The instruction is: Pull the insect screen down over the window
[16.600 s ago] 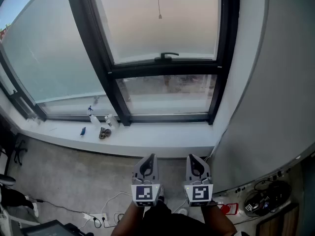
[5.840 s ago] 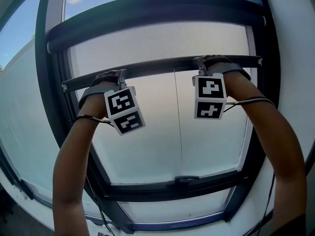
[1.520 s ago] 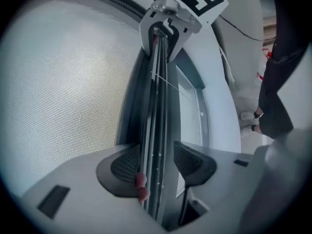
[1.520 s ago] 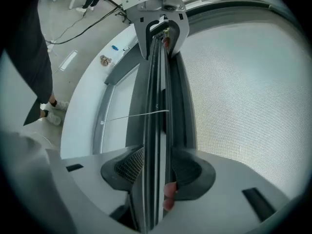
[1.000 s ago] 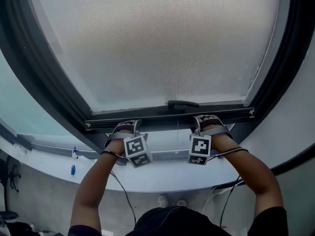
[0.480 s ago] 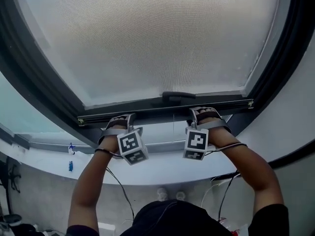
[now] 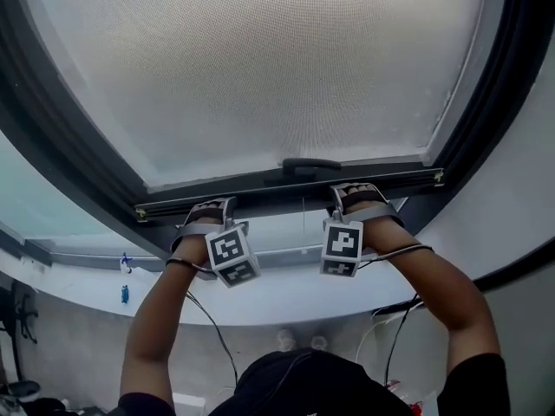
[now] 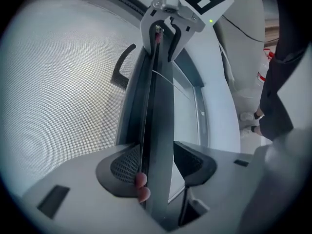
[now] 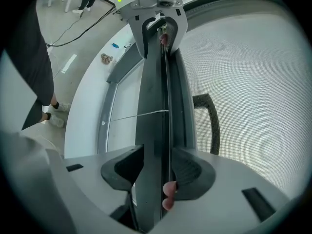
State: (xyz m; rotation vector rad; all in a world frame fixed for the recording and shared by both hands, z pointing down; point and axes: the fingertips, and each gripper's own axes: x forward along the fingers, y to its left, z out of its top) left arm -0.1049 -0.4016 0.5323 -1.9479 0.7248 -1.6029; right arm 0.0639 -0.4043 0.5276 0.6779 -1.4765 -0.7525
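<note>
The grey mesh insect screen (image 7: 277,68) covers the window pane. Its dark bottom bar (image 7: 277,192) lies just below the black window handle (image 7: 299,165). My left gripper (image 7: 208,210) is shut on the bar's left part, and my right gripper (image 7: 354,191) is shut on its right part. In the left gripper view the bar (image 8: 158,106) runs between both pads of the left gripper (image 8: 156,162), with the right gripper (image 8: 168,21) clamped farther along. The right gripper view shows the right gripper (image 9: 156,167) holding the bar (image 9: 156,82) the same way. A thin pull cord (image 9: 136,115) hangs from the bar.
A white window sill (image 7: 260,306) runs below the bar, with small items (image 7: 124,293) at its left end. Dark window frame posts (image 7: 69,154) stand on both sides. A grey wall (image 7: 512,232) stands to the right. Cables (image 7: 217,336) trail over the floor.
Only the head view has shifted a little. Both grippers keep their hold on the bar at the same height against the window frame.
</note>
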